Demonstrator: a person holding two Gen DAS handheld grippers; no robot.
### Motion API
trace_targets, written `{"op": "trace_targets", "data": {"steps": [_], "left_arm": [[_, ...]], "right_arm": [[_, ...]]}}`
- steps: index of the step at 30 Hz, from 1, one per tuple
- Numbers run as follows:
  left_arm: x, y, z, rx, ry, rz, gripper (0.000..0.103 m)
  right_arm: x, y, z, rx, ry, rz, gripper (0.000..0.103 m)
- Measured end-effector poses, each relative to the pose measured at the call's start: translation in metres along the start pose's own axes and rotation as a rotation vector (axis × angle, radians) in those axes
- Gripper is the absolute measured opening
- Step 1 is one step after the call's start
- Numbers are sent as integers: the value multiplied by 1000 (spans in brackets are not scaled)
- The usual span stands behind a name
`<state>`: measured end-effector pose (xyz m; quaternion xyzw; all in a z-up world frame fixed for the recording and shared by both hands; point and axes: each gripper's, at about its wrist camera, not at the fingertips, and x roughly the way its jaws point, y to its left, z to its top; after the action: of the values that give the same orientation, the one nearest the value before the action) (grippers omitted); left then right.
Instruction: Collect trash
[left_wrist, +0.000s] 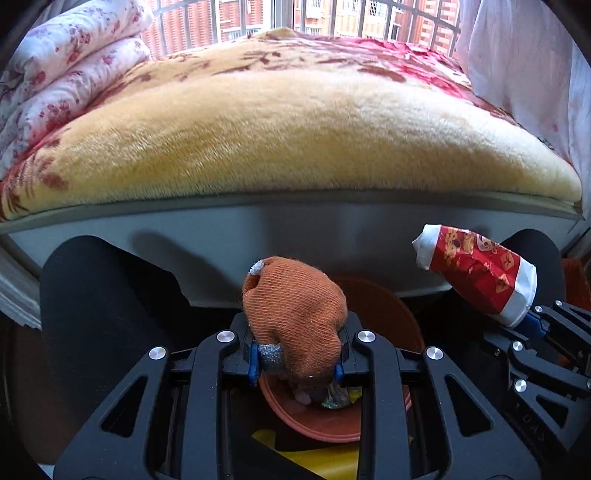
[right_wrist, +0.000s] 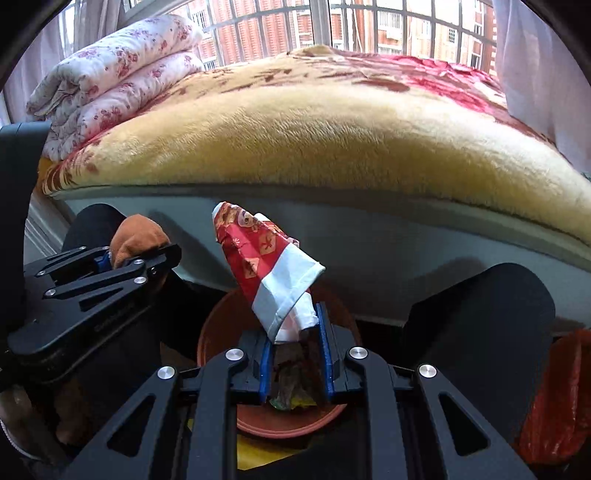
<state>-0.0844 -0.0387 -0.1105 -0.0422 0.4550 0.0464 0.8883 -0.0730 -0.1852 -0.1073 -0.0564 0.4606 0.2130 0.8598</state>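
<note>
We hold both pieces right above the red bin (right_wrist: 221, 325), ready to drop: left gripper (left_wrist: 297, 360) clamps the orange sock (left_wrist: 295, 314), right gripper (right_wrist: 295, 354) pinches the crushed red paper cup (right_wrist: 266, 266), the bed (left_wrist: 295, 147) beyond.

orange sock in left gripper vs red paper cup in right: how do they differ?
The orange sock is soft knit, bunched into a lump; the red paper cup is stiff printed paper with white bands, crushed flat. The sock is plain; the cup is patterned. Both are clamped above the brown bin.
</note>
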Motion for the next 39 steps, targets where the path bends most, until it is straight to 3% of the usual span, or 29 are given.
{"op": "trace_targets", "data": {"steps": [10,12,13,14,15,16,24,30,31,34,36,39], "left_arm": [[4,2,-1,-12,20,-3,27],[3,3,-1,-17,21,-4,31],[2,4,0,-24,17,-1,37],[0,5,0,-31,13,-4,59],[-3,9,0,-43,-2,-2,86],[-6,12,0,-55,-18,-4,92],[-15,28,6,-118,-52,0,92],[-26,25,21,-92,-98,4,93],[-27,24,27,-85,-104,6,93],[-32,22,47,-74,-131,0,93],[-35,22,64,-73,-169,-3,93],[-37,23,93,-69,-214,5,93]], "right_arm": [[2,1,-2,-6,10,-6,21],[2,2,-2,-10,11,-7,25],[2,3,-2,-14,13,-7,36],[2,4,-1,-17,15,-11,56],[0,3,-1,-14,7,-24,67],[-3,3,0,-10,-6,-25,75],[-18,-13,3,54,-44,-24,76],[-32,-28,17,97,-94,-26,76],[-35,-31,22,100,-109,-36,78],[-47,-41,46,128,-183,-86,97],[-59,-49,67,150,-269,-133,98],[-65,-54,100,135,-326,-182,98]]}}
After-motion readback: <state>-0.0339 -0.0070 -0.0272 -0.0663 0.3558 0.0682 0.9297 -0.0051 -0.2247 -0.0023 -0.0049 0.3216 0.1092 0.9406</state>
